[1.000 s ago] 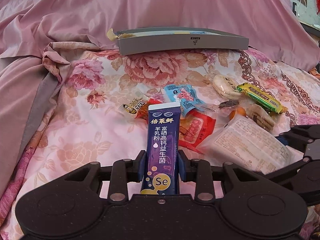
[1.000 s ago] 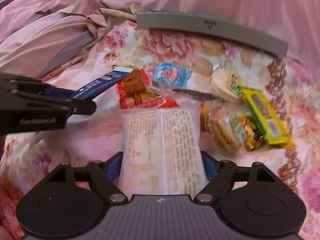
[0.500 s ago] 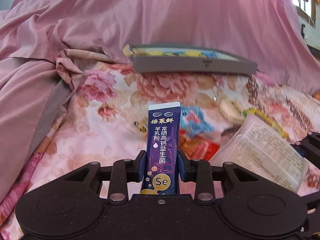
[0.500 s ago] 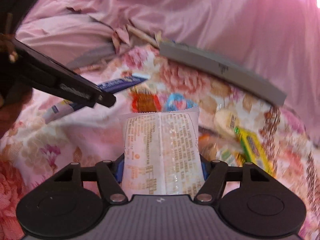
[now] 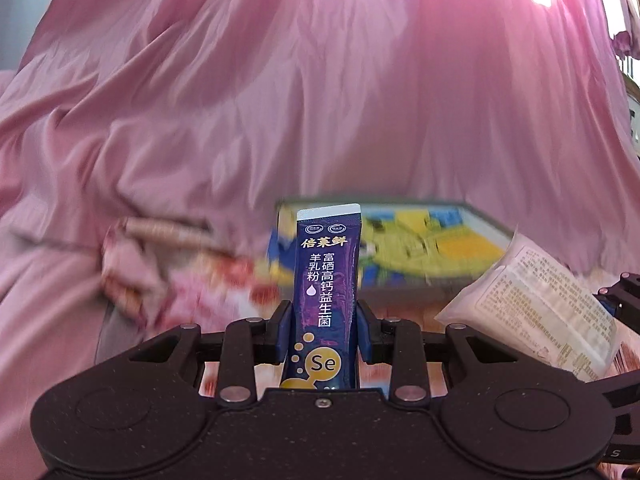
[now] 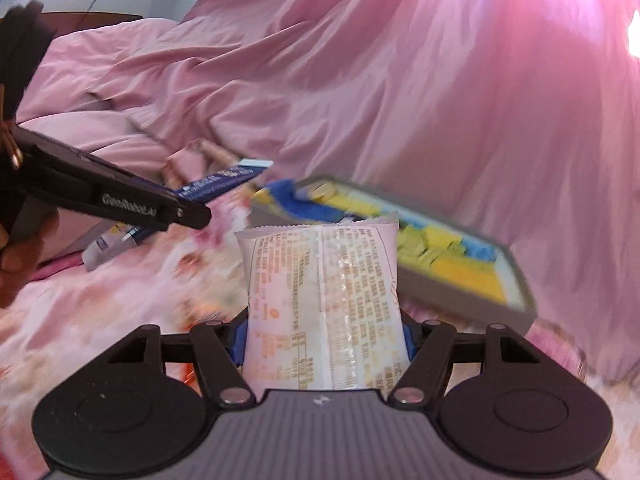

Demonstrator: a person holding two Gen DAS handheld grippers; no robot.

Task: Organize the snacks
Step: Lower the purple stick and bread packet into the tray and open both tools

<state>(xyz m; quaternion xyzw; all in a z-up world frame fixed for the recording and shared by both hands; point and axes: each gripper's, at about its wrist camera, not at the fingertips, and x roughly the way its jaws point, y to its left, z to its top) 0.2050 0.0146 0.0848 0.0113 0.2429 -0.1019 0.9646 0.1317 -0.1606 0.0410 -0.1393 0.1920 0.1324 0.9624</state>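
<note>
My left gripper (image 5: pixel 324 328) is shut on an upright blue-purple stick sachet (image 5: pixel 326 272), held clear above the floral bedspread (image 5: pixel 208 300). My right gripper (image 6: pixel 322 340) is shut on a white printed snack packet (image 6: pixel 320 288), its pads pressing both sides. Just beyond both packs lies a flat grey box (image 6: pixel 452 296) with yellow and blue packets inside. The right wrist view shows the left gripper (image 6: pixel 188 212) at the left with the sachet (image 6: pixel 224 178) sticking out towards the box. In the left wrist view, the white packet (image 5: pixel 540 304) hangs at the right, beside the box's rim (image 5: pixel 490 224).
A pink sheet (image 5: pixel 320 100) drapes up behind the box and fills the background. A bunched fold of cloth (image 5: pixel 132 264) lies left of the box. A person's hand (image 6: pixel 16 256) holds the left gripper at the frame's left edge. Both views are blurred.
Both grippers rose off the bedspread with their packs and came closer to the grey box. The right jaws closed onto the white packet. The snack pile dropped out of view.
</note>
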